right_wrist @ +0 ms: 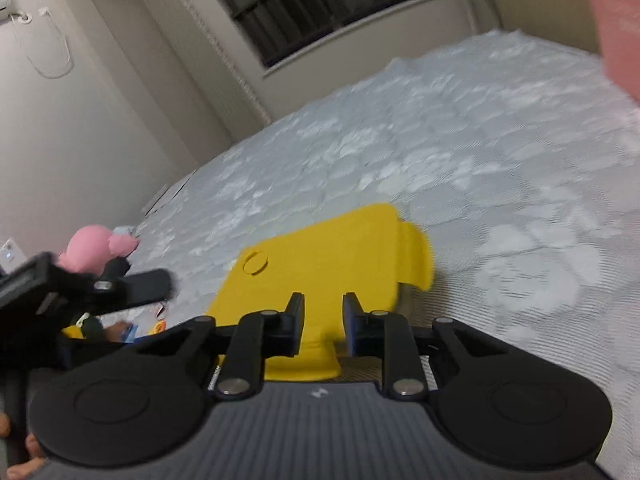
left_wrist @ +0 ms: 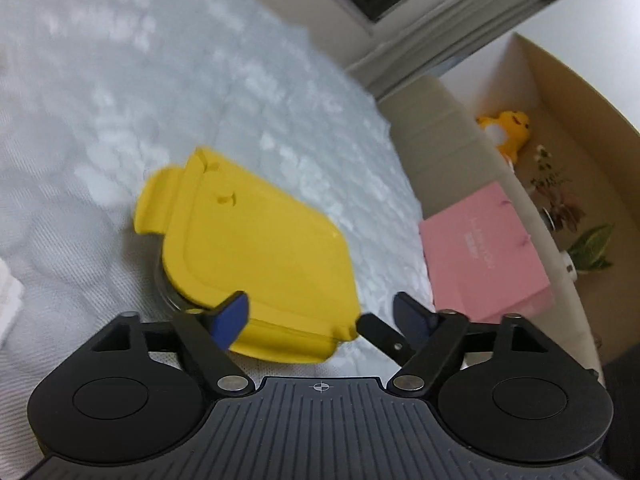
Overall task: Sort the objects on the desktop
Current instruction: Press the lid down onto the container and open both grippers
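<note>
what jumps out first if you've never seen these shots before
The bright yellow lid on a container, lying on the pale quilted bed cover, with both grippers at its near edge. Next, the pink box off the bed's right side, and a pink plush toy at the left.

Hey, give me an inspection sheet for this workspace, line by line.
Surface: quilted grey-white mattress, pictures blurred.
Job's things: yellow container lid lies flat, latch tabs at both ends.
Clutter: pink plush toy; pink box, yellow plush and plants in a cardboard box.
Grippers: left tongs open astride the lid's near end; right tongs narrowly apart around its near tab, contact unclear.
Cables: white cord on the wall.
Surroundings: barred window, beige walls.
</note>
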